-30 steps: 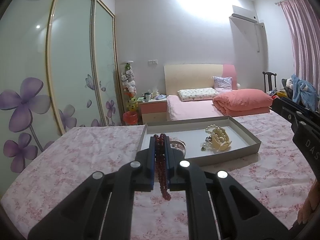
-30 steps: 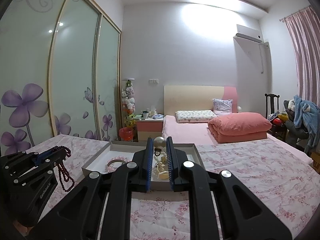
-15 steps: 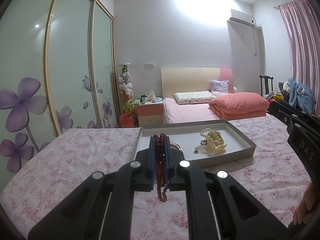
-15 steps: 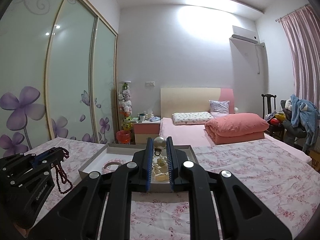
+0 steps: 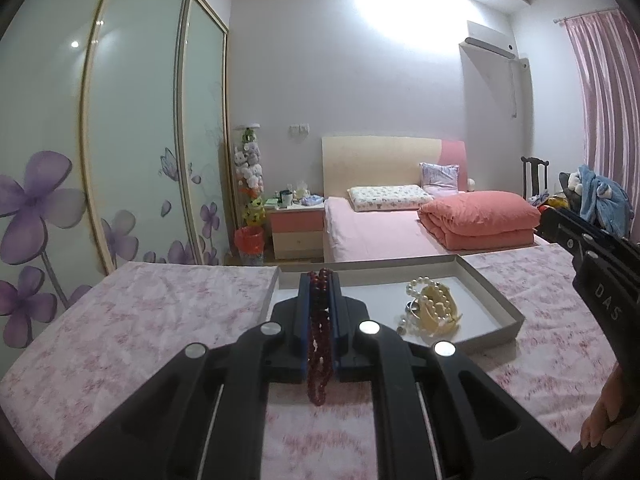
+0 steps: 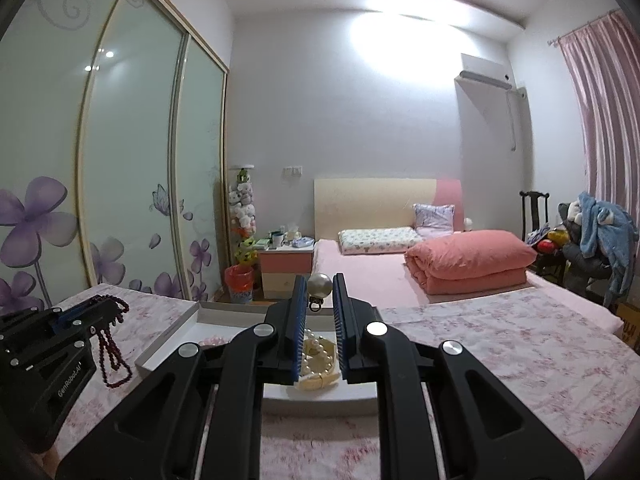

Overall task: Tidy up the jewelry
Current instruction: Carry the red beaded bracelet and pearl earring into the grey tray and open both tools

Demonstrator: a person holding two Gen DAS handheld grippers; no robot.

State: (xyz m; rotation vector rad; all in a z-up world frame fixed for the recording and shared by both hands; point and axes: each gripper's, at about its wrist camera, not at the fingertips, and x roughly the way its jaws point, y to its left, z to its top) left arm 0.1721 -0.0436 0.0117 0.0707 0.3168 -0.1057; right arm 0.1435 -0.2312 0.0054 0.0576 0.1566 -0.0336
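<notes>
- The left gripper is squeezed tight on a string of dark red beads. The beads hang down in a loop between its two blue pads.
- Seen from the right camera, the same red beads dangle in the air, just to the left of the gray tray and above the flowery pink cloth.
- The right gripper is pinching a round silver ball with a little ring under it. It may be a pendant or a bell; it is too small to tell. The ball is held up above the tray.
- The tray is the place where the jewelry goes. It sits on the cloth, with the pink bed far behind it.
- Some things are already in the tray: a white pearl string lying on a cream hair clip, and something small and shiny just beside them.
- In the left part of the tray there is also a pink ring-shaped piece, mostly hidden.
- So part of the job looks done. The red beads and the silver ball are not in the tray yet.
- I think what is left is to lower each one into a bare spot in the tray and let go.
- The beads are floppy, so they could catch on the tray's edge.
</notes>
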